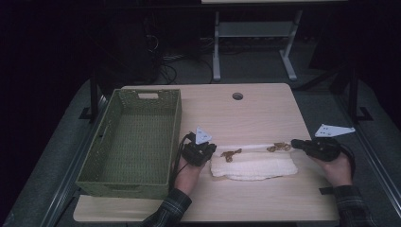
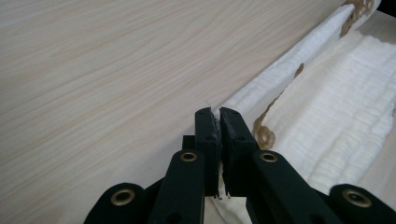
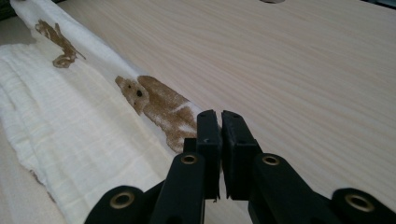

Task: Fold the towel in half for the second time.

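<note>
The cloth (image 2: 327, 112) runs off the right edge and the bottom of the left gripper view. Its near corner hides between the black jaws. In the right gripper view the cloth (image 3: 70, 154) is cut off at the left and bottom. The brown print (image 1: 231, 153) is too small to read from above.

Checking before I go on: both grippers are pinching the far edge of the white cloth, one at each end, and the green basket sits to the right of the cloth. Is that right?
Not quite. The green basket sits to the left of the white cloth, beside the left gripper, as the high view shows. The rest holds: the left gripper and right gripper each pinch the cloth's far edge, one at each end.
</note>
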`<state>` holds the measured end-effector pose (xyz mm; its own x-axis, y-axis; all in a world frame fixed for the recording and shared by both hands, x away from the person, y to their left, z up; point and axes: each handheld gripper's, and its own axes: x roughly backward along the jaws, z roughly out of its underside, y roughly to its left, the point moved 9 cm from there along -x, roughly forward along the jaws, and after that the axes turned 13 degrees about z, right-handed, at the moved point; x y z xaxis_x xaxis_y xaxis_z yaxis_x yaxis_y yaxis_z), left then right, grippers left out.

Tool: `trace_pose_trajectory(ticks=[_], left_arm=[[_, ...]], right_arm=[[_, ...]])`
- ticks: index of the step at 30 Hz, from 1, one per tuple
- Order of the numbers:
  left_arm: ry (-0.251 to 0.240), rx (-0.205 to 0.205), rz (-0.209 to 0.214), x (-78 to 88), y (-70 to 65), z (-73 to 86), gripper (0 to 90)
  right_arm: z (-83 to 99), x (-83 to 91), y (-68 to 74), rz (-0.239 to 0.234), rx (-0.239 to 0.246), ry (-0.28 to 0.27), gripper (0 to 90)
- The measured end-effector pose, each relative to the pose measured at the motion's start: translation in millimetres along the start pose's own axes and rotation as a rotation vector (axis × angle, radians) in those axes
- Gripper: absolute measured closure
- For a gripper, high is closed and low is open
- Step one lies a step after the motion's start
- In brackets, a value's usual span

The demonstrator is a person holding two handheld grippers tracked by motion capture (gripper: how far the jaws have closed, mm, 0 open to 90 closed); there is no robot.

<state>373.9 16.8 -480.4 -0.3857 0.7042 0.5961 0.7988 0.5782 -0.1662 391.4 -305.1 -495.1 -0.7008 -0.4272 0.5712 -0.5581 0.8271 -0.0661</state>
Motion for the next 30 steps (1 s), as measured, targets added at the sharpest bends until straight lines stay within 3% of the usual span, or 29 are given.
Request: trace_pose_trajectory(ticks=[19, 27, 30], left_arm=[[0.046, -0.014, -0.004, 8.8, -19.0, 15.8, 86.0], [0.091, -0.028, 0.002, 8.3, -27.3, 25.3, 85.8], [0.102, -0.017, 0.011, 10.6, -31.2, 29.2, 85.3]], right_arm=[[21.6, 22.9, 23.0, -0.030, 0.031, 0.020, 86.0], [31.9, 28.4, 31.4, -0.037, 0.047, 0.048, 85.6], [35.8, 31.6, 33.8, -0.049, 0.039, 0.056, 84.9]])
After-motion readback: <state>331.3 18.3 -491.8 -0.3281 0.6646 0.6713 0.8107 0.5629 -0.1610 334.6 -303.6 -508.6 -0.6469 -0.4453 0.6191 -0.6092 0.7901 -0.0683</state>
